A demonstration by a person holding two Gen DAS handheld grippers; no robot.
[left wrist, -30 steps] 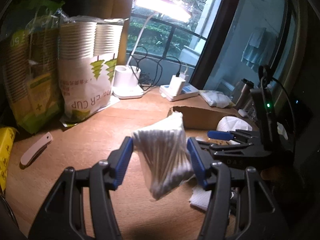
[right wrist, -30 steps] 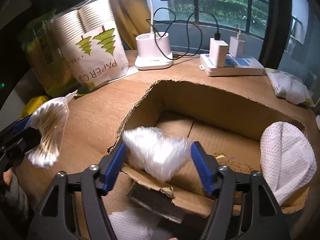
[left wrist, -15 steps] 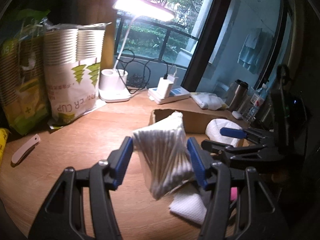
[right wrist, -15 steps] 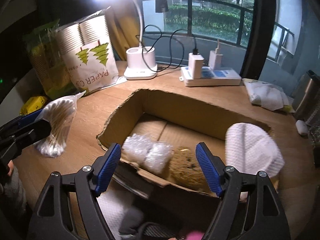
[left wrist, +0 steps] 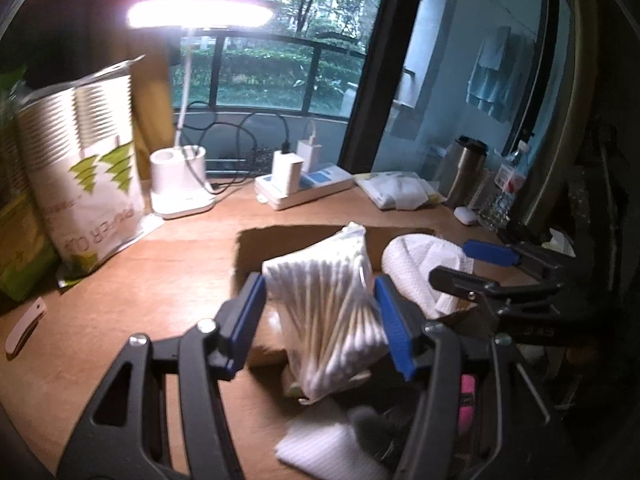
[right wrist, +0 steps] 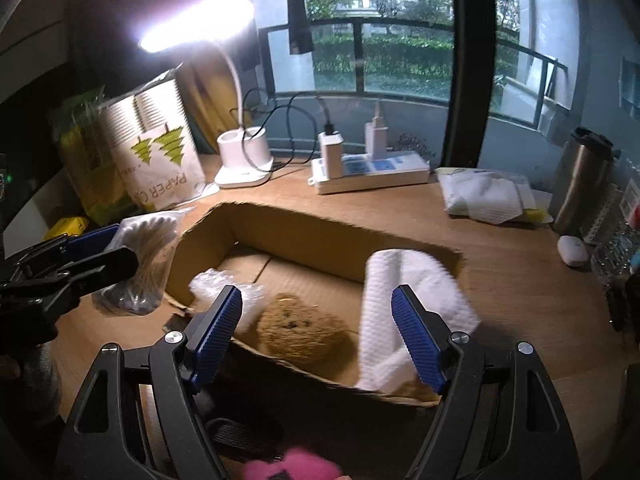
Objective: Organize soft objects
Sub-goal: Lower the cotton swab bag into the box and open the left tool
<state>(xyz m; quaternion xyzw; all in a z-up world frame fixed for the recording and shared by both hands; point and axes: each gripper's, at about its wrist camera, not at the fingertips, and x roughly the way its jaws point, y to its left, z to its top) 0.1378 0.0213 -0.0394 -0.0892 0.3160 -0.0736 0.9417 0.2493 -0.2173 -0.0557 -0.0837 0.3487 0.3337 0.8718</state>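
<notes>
Desk: wooden desk [right wrist: 500, 280] by a window, lamp lit.
Left gripper [left wrist: 320, 320]: pinched the bag of cotton swabs [left wrist: 332, 312] mid-body, beside the cardboard box [right wrist: 304, 224].
Right gripper [right wrist: 316, 336]: spread wide, nothing held.
Handling: light, probably slippery film; gripped at the bundle's middle.

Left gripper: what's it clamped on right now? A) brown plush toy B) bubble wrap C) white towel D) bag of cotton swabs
D: in the left wrist view the left gripper has both blue pads pressed against the bag of cotton swabs; the right wrist view shows the same bag held beside the cardboard box.
</notes>
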